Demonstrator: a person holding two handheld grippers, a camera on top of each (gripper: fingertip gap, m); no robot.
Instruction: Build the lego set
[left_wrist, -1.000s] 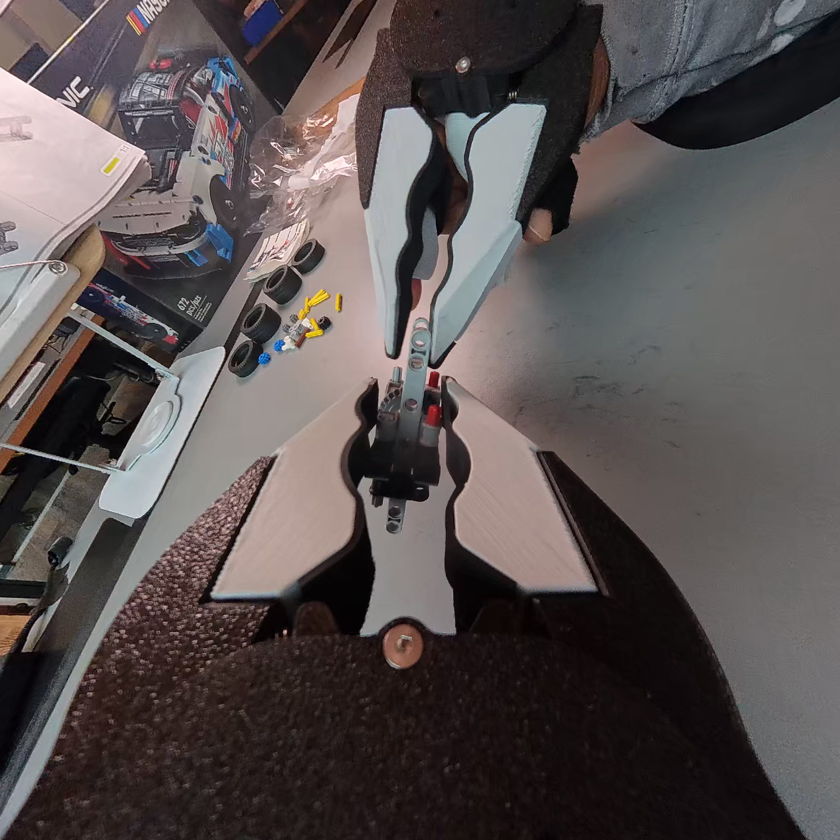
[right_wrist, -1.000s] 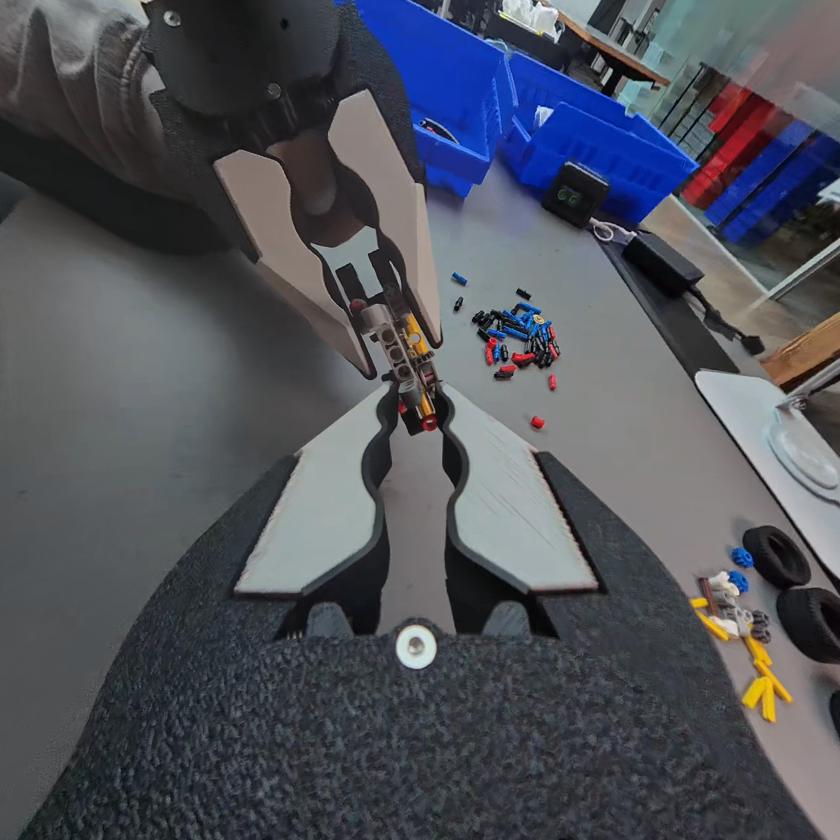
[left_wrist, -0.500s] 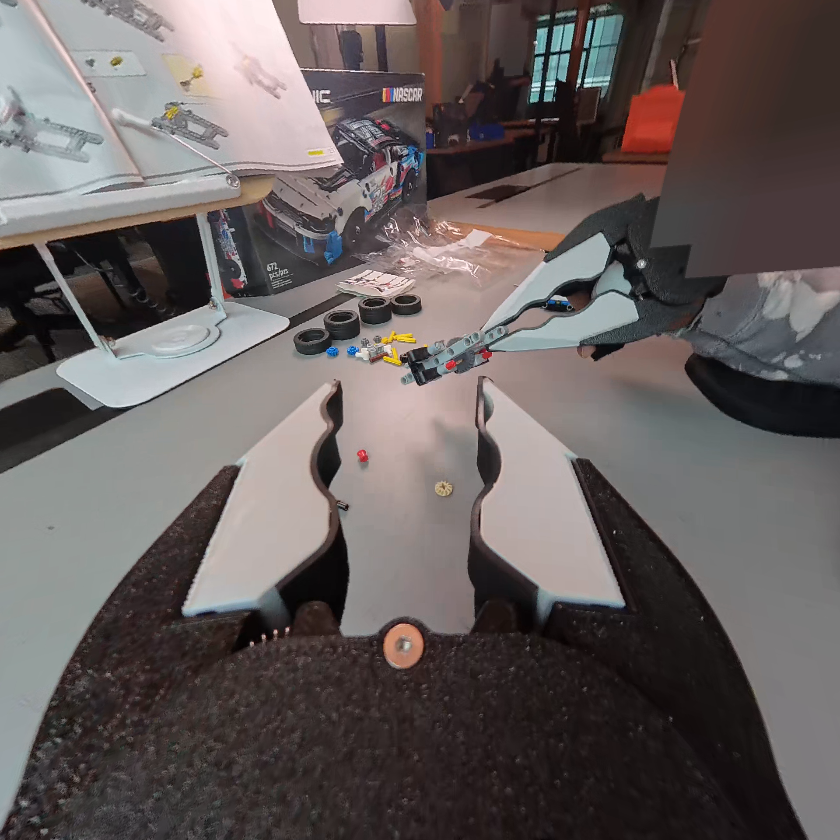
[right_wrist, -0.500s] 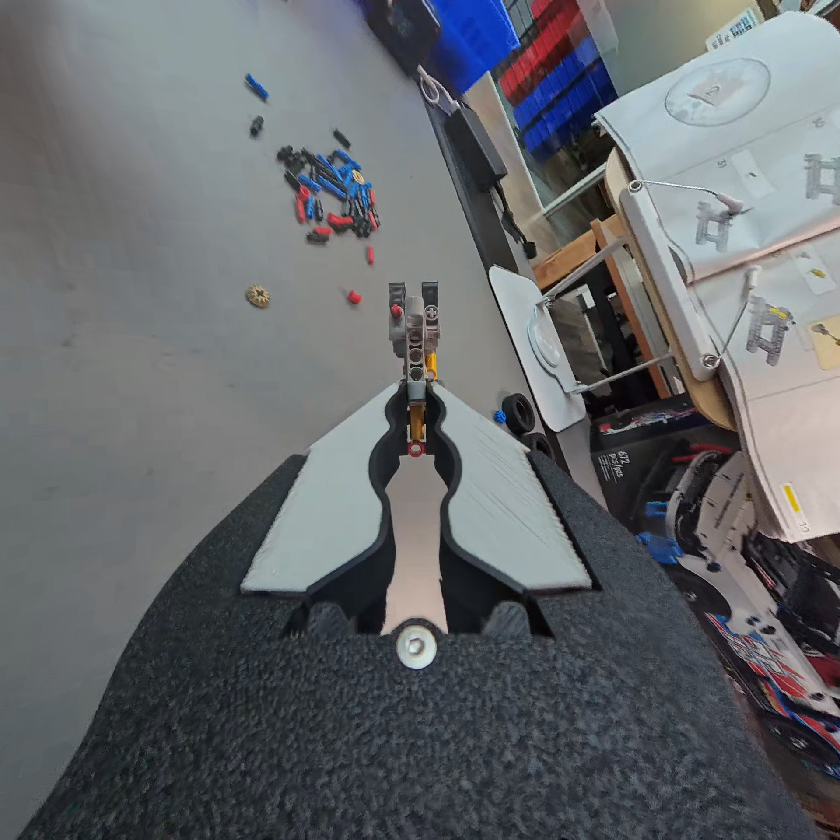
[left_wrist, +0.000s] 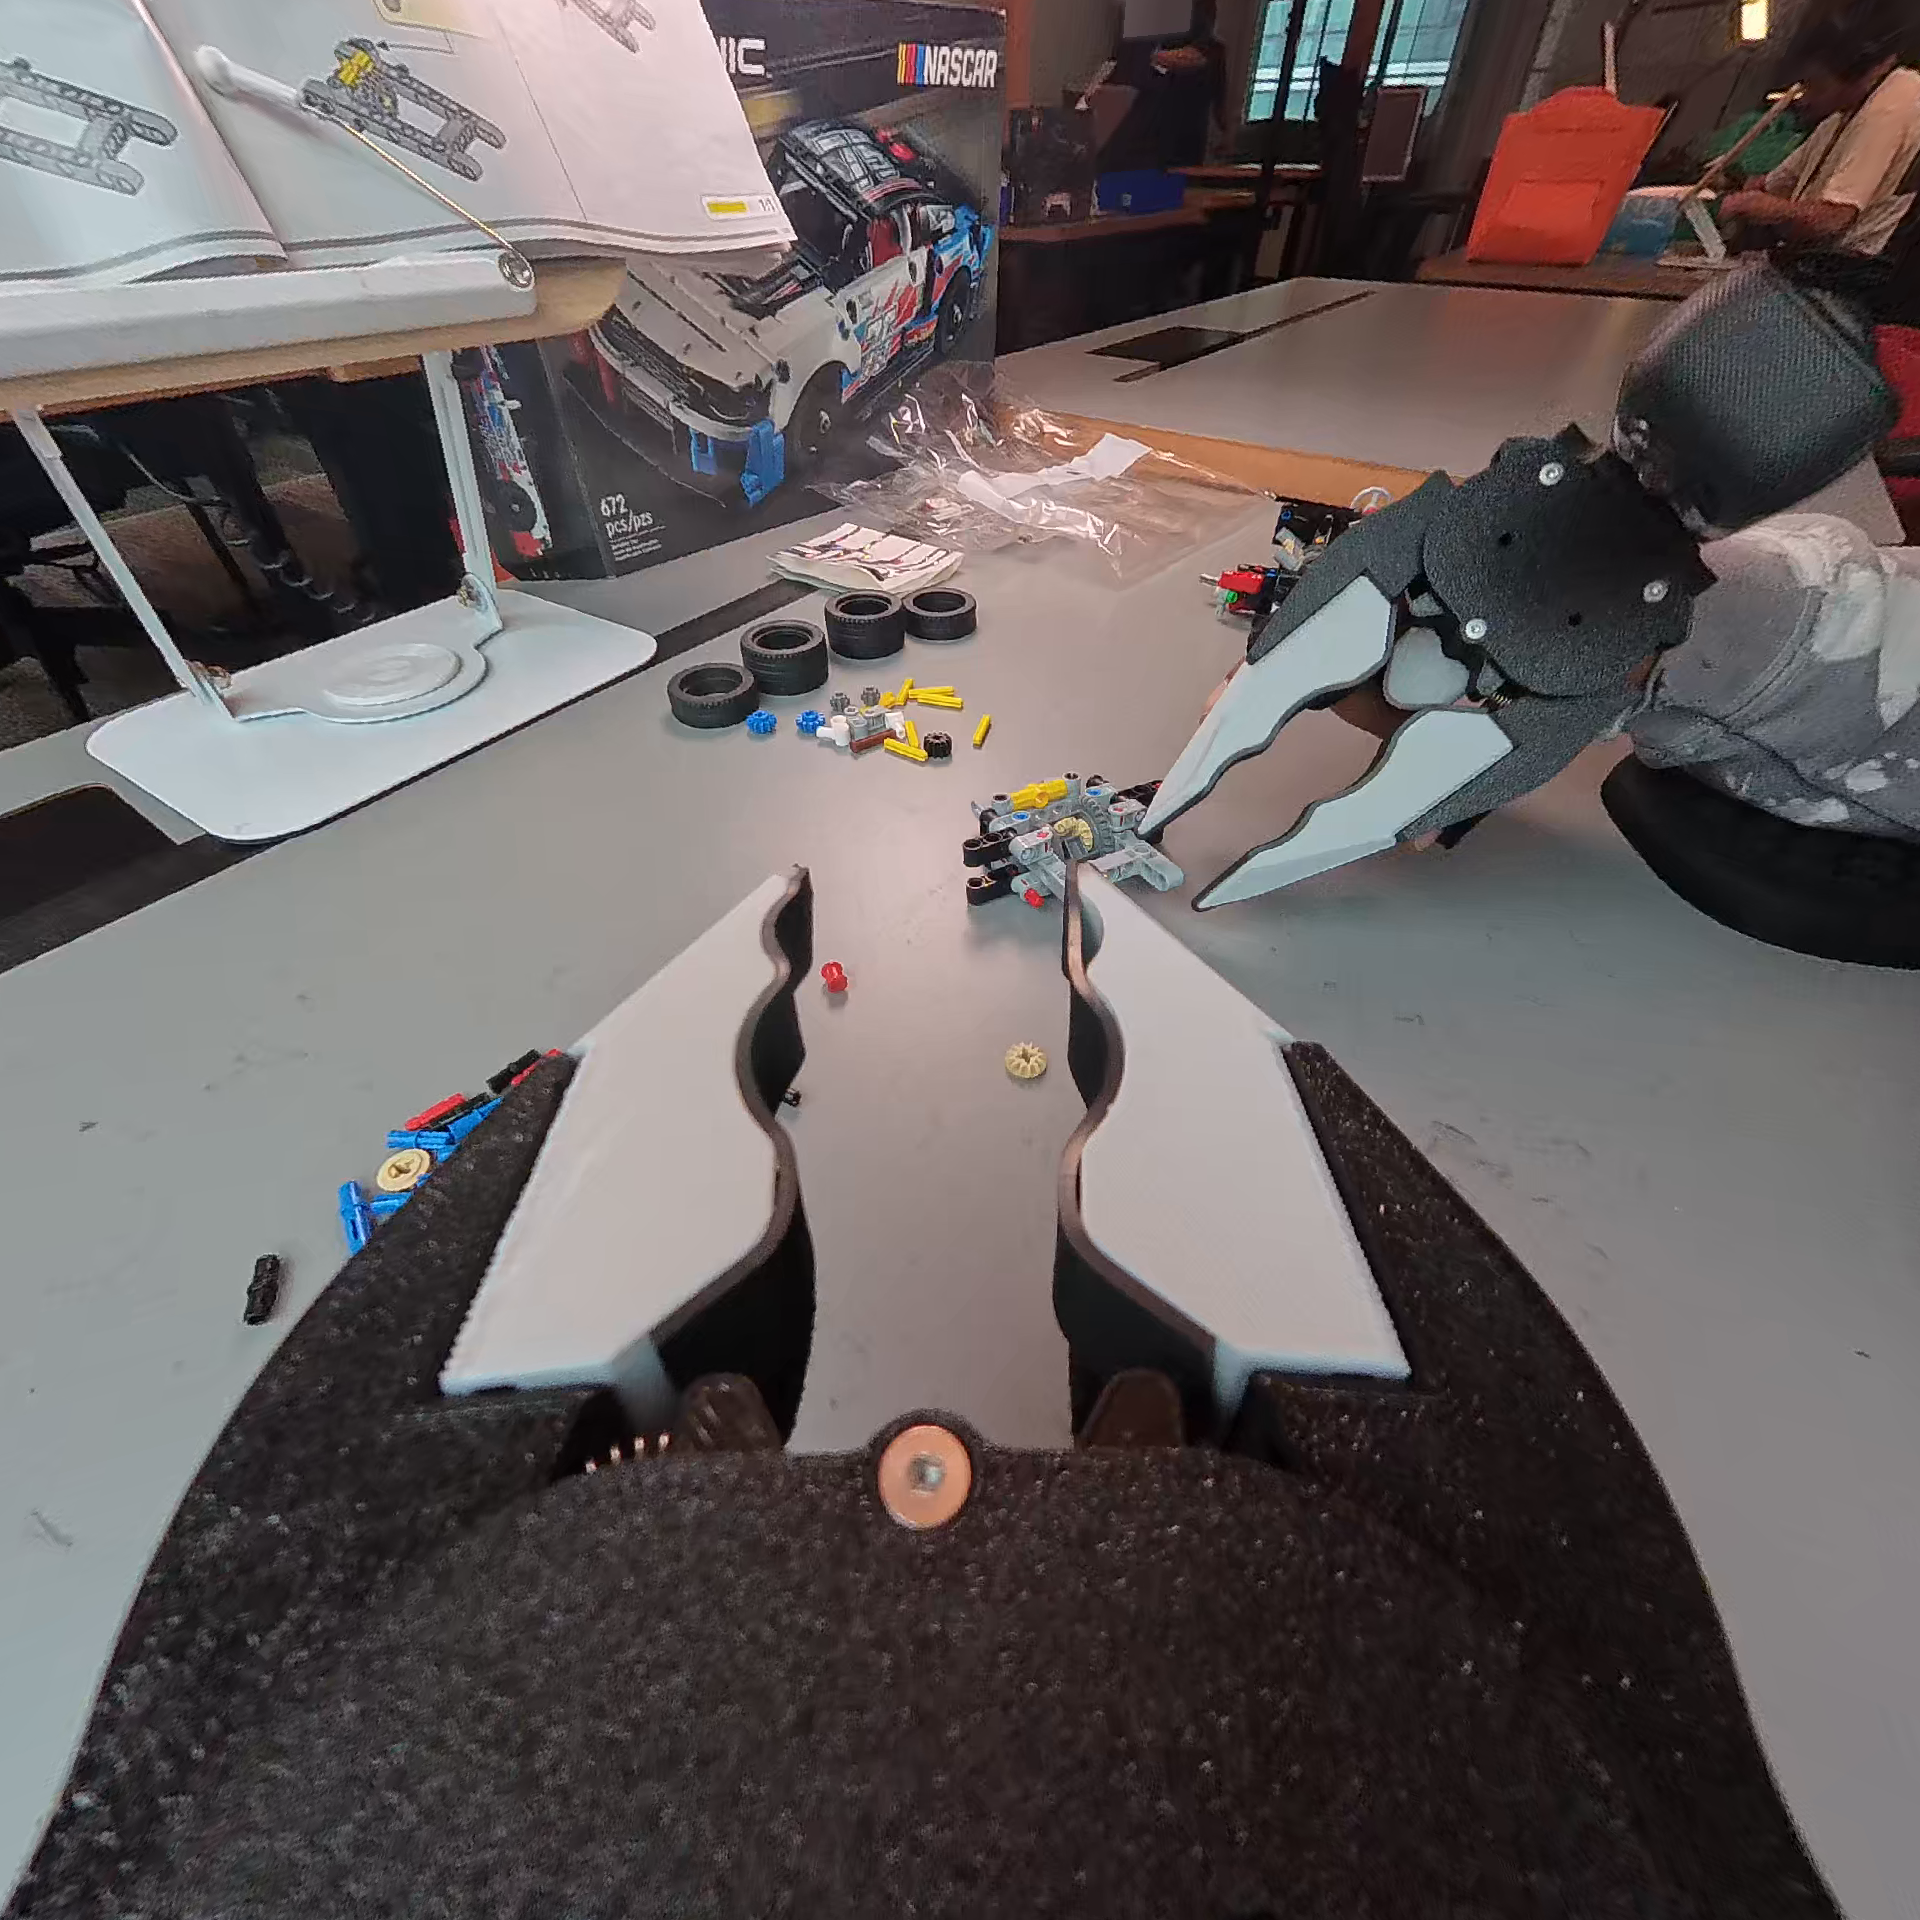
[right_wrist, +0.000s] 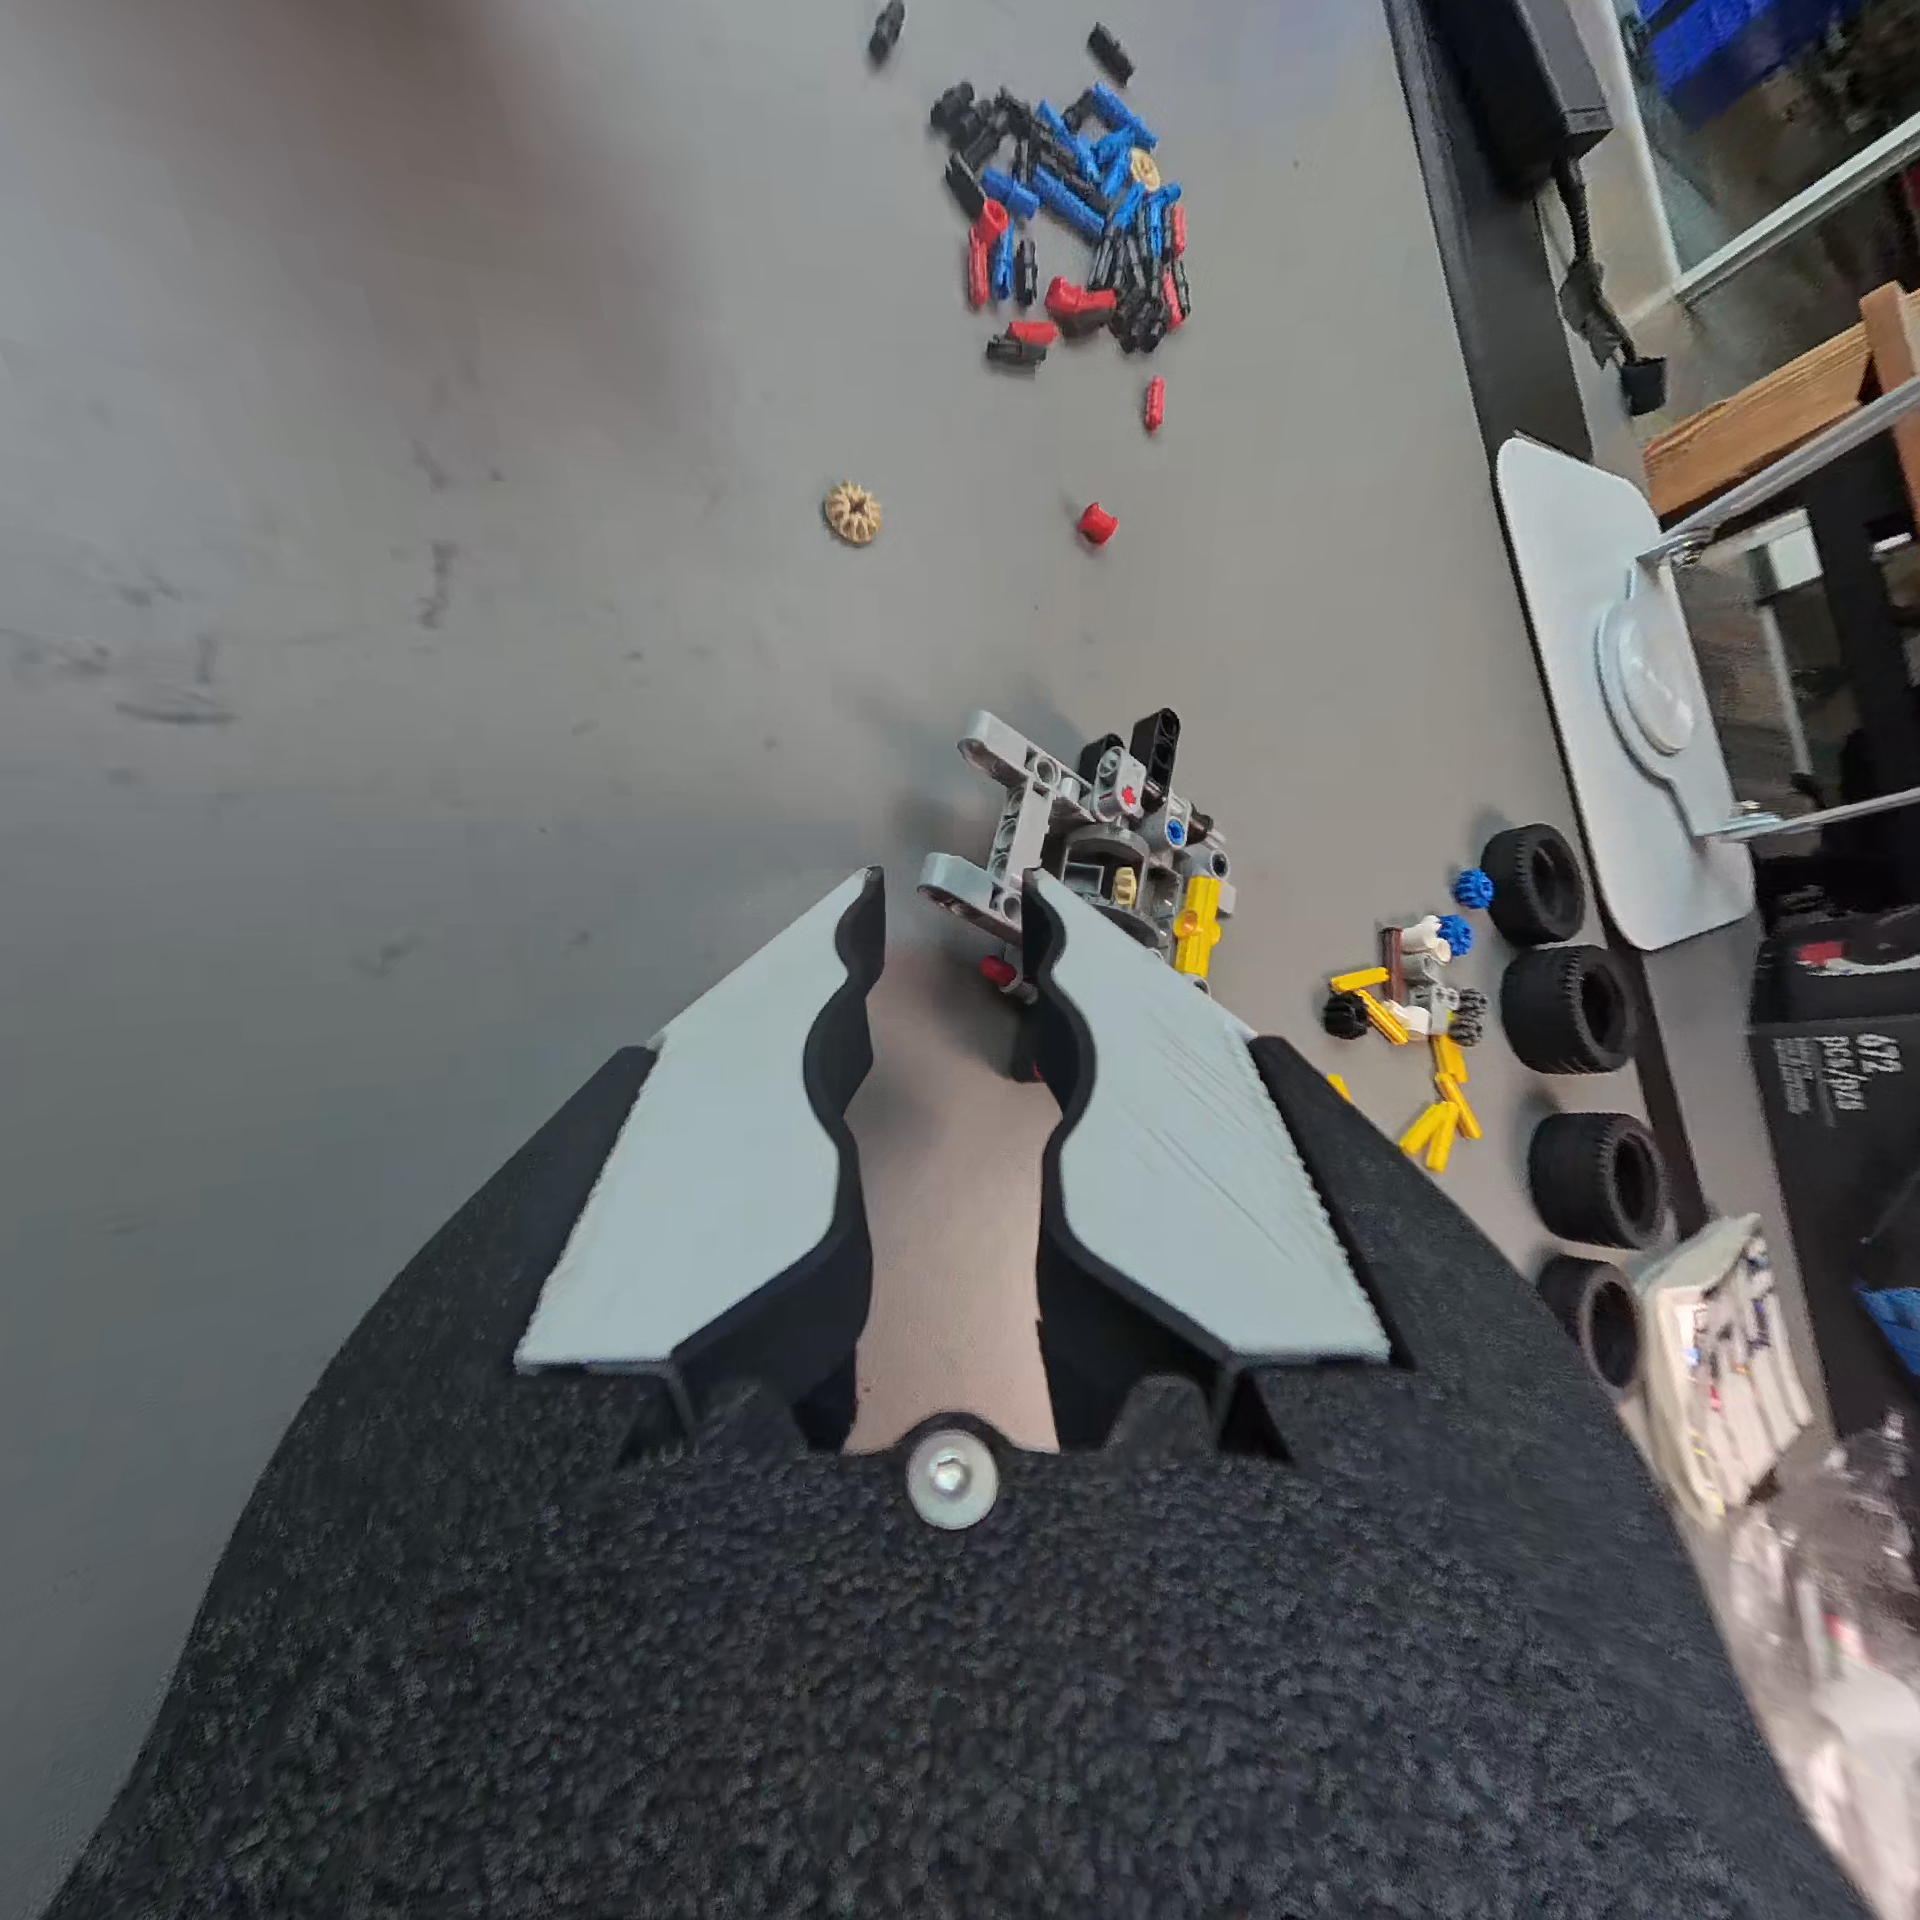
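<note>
The grey, black and yellow Lego assembly (left_wrist: 1060, 831) lies on the grey table (left_wrist: 1558, 1143), also seen in the right wrist view (right_wrist: 1091, 831). My left gripper (left_wrist: 935, 883) is open and empty, its right fingertip just short of the assembly. My right gripper (right_wrist: 951, 883) is open and empty. Its right finger (right_wrist: 1143, 1091) overlaps the near side of the assembly. In the left wrist view the right gripper (left_wrist: 1174, 864) points at the assembly from the right, upper fingertip next to it. A tan gear (left_wrist: 1025, 1060) and a red bush (left_wrist: 833, 975) lie between my left fingers.
A pile of blue, black and red pins (right_wrist: 1070, 208) lies far ahead of the right gripper. Several black tyres (left_wrist: 784, 655) and small yellow parts (left_wrist: 914, 717) lie beyond the assembly. The set's box (left_wrist: 831, 312), a booklet stand (left_wrist: 395, 686) and plastic bags (left_wrist: 1039, 499) stand behind.
A second ago both grippers held the assembly in the air. The left let go and drew back. The right then lowered it to the table and opened.
</note>
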